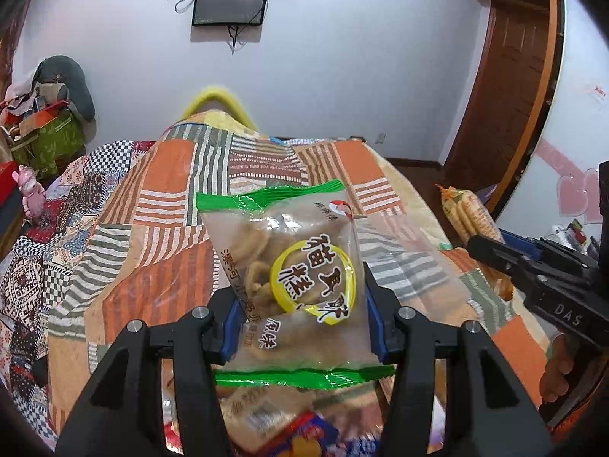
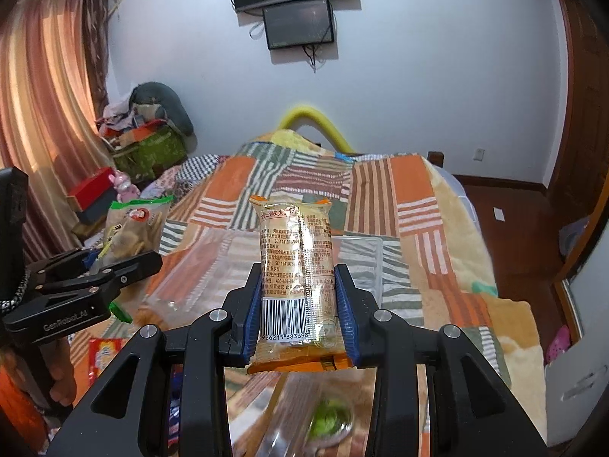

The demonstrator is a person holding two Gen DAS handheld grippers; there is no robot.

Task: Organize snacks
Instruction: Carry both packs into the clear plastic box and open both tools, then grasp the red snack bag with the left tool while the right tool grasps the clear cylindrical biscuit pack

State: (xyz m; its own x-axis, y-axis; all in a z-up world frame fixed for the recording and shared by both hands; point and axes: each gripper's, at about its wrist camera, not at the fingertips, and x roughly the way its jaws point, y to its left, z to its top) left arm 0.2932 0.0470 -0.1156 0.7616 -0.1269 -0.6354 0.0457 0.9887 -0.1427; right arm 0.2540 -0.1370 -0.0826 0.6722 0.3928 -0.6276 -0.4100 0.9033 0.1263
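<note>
Clearly both packs are light, crinkly and brittle inside: the left gripper [image 1: 300, 327] clamps the green bag [image 1: 293, 266] at its lower body, the right gripper [image 2: 298, 312] pinches the cracker pack [image 2: 297, 266] mid-length, both lifted above the bed [image 2: 380, 190]; firm, gentle hold suits.

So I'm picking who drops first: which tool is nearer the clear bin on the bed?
Right. The right tool, holding the cracker pack, is over the clear bin; the left tool hangs off the bin's left side.

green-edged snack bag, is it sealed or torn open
Sealed, as far as shows: the green-edged snack bag, clamped in the left gripper, has both green end seams intact, with its pastries inside.
</note>
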